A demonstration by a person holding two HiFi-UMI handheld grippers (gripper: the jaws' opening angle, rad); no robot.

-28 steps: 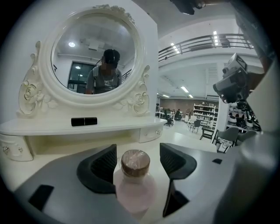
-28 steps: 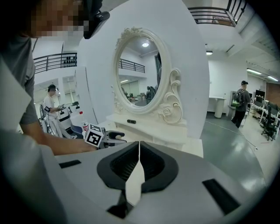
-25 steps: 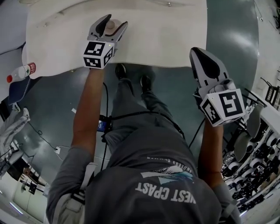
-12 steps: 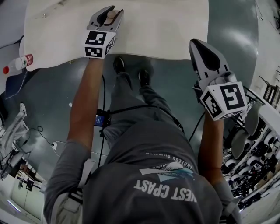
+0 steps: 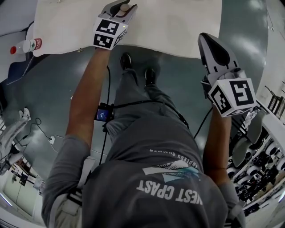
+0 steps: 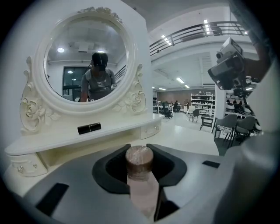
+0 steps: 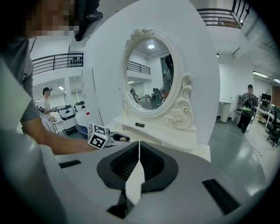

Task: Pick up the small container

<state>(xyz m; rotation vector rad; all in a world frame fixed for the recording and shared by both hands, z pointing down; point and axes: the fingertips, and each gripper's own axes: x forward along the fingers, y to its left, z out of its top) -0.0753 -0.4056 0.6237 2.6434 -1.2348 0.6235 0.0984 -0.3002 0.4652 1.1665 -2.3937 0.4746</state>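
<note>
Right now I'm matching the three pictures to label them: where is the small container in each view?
Head view: small container at the top edge, between the left gripper's jaws, which have just been closing on it.
Left gripper view: bottom centre, pinched between the jaws.
Right gripper view: tiny, left of centre, beside the marker cube.
Shared landmark: the oval mirror, in both gripper views; the head view misses it.
</note>
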